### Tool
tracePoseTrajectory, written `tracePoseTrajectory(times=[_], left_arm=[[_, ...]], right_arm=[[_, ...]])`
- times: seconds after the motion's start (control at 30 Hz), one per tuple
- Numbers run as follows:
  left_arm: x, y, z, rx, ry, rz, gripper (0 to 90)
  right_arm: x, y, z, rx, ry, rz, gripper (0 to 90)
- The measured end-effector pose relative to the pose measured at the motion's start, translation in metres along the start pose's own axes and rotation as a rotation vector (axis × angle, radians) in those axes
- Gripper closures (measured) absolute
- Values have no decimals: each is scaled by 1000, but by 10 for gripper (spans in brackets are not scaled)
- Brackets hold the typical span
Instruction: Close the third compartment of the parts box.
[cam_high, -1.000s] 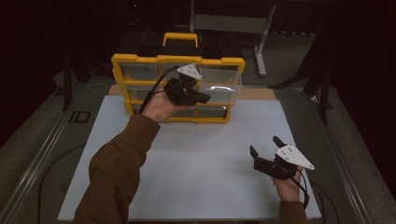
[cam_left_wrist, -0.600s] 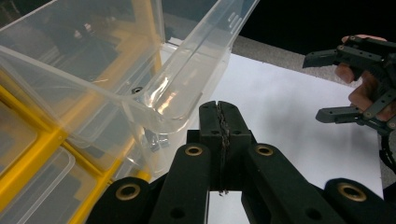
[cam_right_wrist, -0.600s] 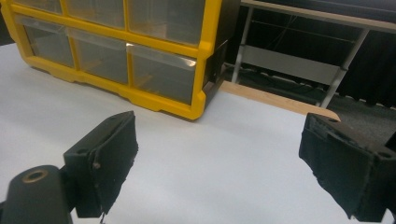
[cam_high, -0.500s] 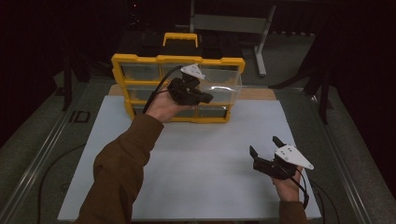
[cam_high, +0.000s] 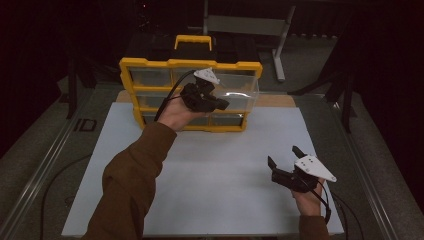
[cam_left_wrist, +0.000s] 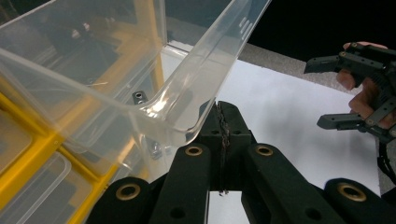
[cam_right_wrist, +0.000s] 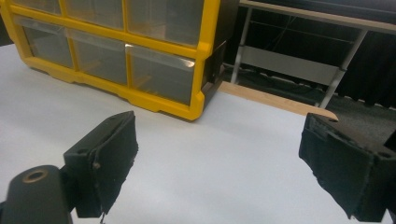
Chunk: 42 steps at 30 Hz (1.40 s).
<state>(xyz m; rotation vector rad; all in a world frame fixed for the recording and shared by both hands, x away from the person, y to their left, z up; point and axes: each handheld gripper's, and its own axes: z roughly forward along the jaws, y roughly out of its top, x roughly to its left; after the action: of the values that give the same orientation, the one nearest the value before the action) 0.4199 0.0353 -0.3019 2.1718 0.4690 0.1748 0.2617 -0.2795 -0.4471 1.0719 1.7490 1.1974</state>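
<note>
A yellow-framed parts organizer with clear drawers stands at the back of the white mat. One clear plastic drawer sticks out of its upper right side, lifted off the mat. My left gripper is shut on that drawer's front rim. In the left gripper view the black jaws meet right under the drawer corner. My right gripper hovers open and empty over the mat's near right part. In the right gripper view its pads stand wide apart, facing the organizer.
A wooden strip edges the mat behind the organizer. A grey metal frame stands in the dark beyond the table. Metal rails run along the left and right sides. The right gripper also appears at the far right of the left gripper view.
</note>
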Motion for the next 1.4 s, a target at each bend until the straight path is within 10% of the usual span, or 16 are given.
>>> tracePoseTrajectory(times=[1.4], left_arm=[[8,9,9,-4,13,-7,900]], right_arm=[[-1,0,-1,-4,-4,4,110]])
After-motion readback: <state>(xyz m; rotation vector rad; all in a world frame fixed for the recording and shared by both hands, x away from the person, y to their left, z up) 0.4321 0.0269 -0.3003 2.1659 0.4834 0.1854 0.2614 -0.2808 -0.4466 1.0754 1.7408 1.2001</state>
